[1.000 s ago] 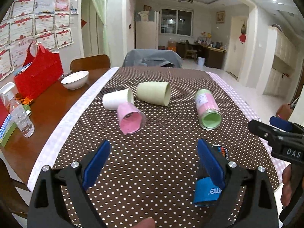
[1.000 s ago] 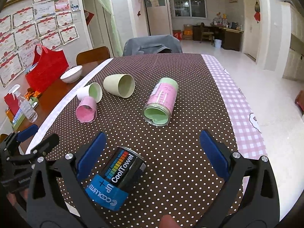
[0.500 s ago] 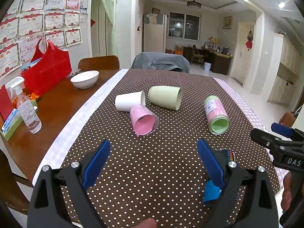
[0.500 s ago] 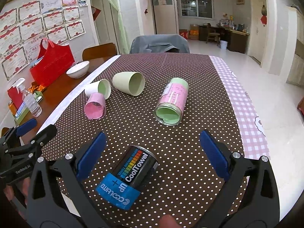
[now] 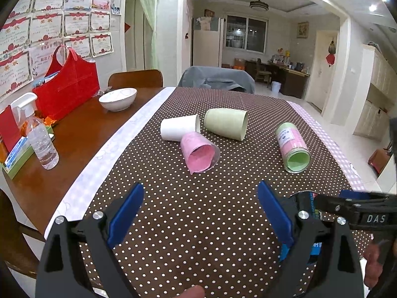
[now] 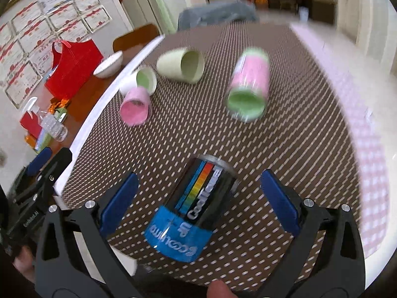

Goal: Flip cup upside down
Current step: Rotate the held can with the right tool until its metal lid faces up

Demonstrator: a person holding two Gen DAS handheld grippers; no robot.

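So both grippers are wide open, holding nothing: right gripper straddles the black CoolTowel cup lying near the tablecloth's front edge, left gripper beside it.

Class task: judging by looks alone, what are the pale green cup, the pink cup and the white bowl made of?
The pale green tapered cup looks like matte plastic or fibre composite: dull, even, opaque. The pink tapered cup seems to be thin translucent plastic, with a clear rim around its mouth. The white round bowl appears to be glazed ceramic, glossy with a darker rim line. None is certain.
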